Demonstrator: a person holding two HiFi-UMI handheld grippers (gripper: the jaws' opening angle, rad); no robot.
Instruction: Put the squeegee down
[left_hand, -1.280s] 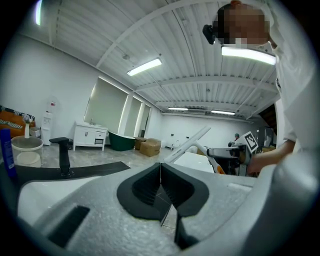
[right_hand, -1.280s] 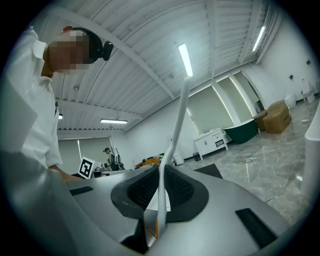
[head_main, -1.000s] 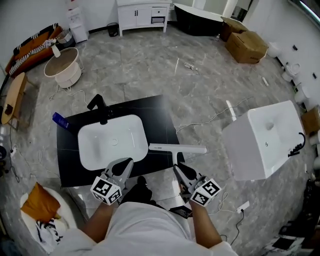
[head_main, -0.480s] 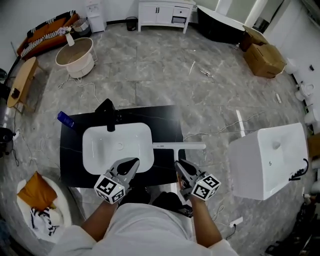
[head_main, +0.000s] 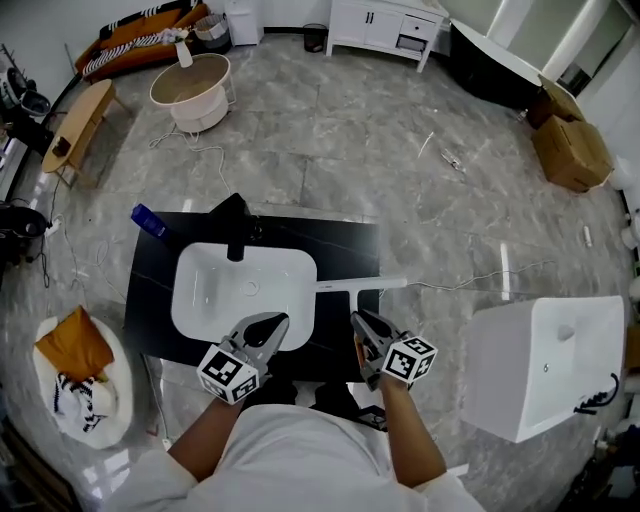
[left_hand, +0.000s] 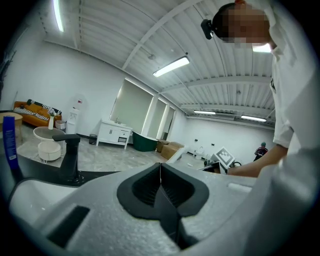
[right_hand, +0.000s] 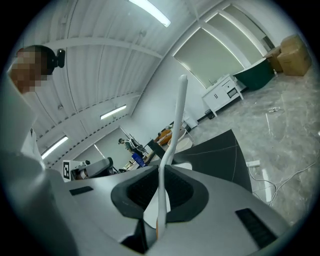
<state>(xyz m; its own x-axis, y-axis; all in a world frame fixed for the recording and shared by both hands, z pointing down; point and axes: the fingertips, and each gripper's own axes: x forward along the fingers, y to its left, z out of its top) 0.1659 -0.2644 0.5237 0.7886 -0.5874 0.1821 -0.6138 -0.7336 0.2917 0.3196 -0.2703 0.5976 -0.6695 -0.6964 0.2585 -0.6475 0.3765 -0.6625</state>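
The white squeegee (head_main: 360, 284) hangs crosswise over the right part of the black counter (head_main: 345, 240), beside the white sink (head_main: 205, 300). Its thin handle runs back into my right gripper (head_main: 358, 321), which is shut on it. In the right gripper view the handle (right_hand: 162, 200) is pinched between the jaws and the blade (right_hand: 180, 100) rises upward. My left gripper (head_main: 274, 321) hovers at the sink's near edge, shut on nothing; in the left gripper view (left_hand: 160, 167) its jaws meet with nothing between them.
A black faucet (head_main: 235, 225) and a blue bottle (head_main: 148, 220) stand behind the sink. A white boxy basin (head_main: 545, 365) sits on the floor at right, with cables (head_main: 470, 285) running to it. A white basket with an orange cloth (head_main: 75, 350) is at left.
The head view has swung, so the counter sits further right and higher. The squeegee stays in my right gripper, and its blade now lies more over the counter. Both grippers stay shut.
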